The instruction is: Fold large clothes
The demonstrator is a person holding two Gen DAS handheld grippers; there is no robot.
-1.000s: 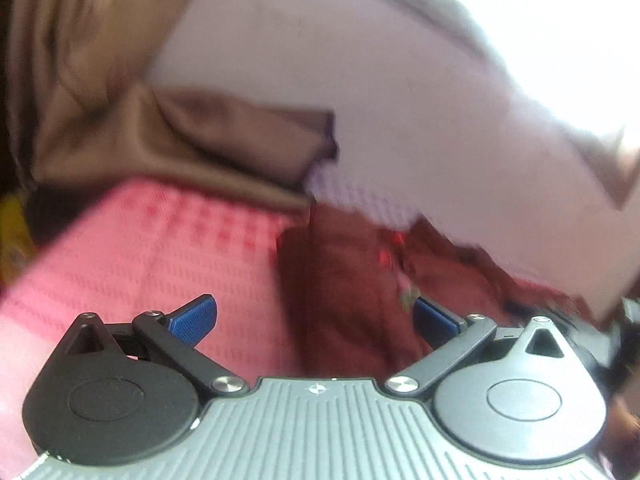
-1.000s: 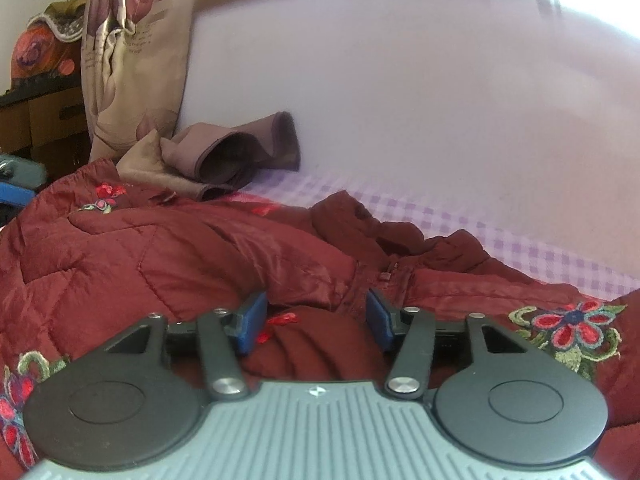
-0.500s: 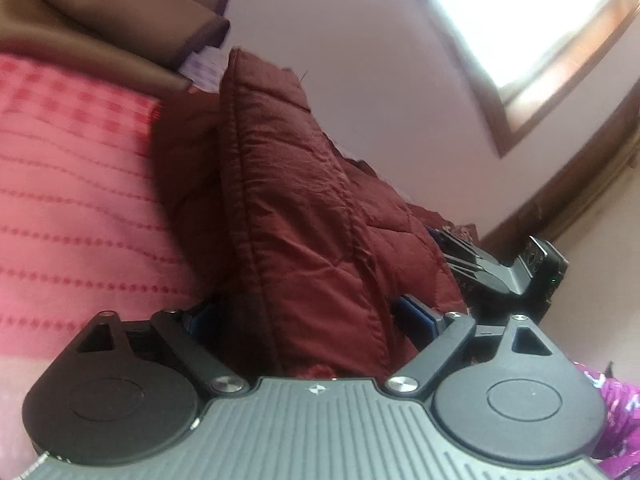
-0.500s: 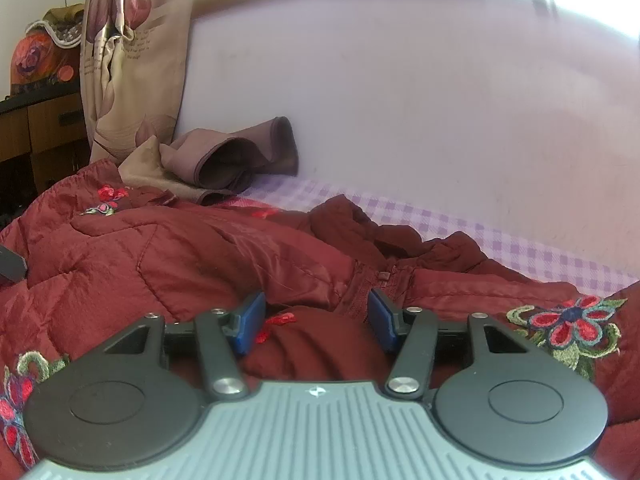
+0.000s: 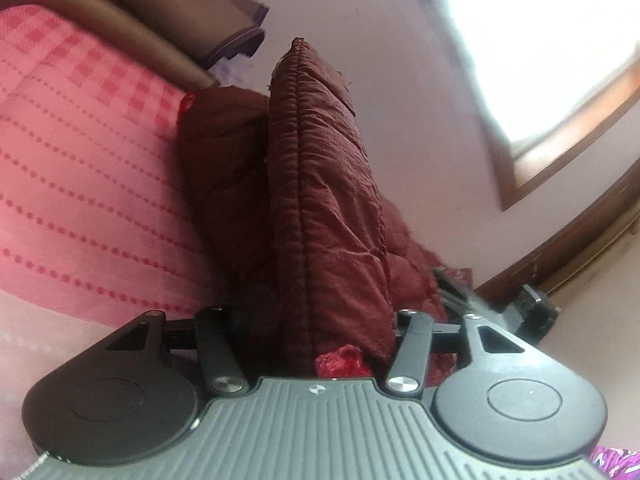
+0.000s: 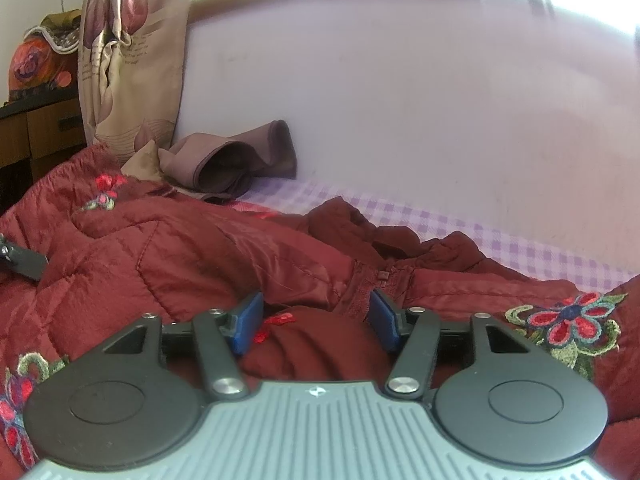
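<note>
Left fingers (image 5: 316, 320) closing round quilted jacket (image 5: 320, 200) edge.

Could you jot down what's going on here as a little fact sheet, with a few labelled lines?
Setting: a bed with a checked sheet against a pale wall
Garment: dark red quilted jacket with embroidered flowers, spread on the bed
Left gripper: jaws closing around a thick folded edge of the jacket
Right gripper: jaws opening, jacket fabric bunched between them near the zipper
Also there: brown folded cloth by the wall, patterned curtain
Fold: not yet done
</note>
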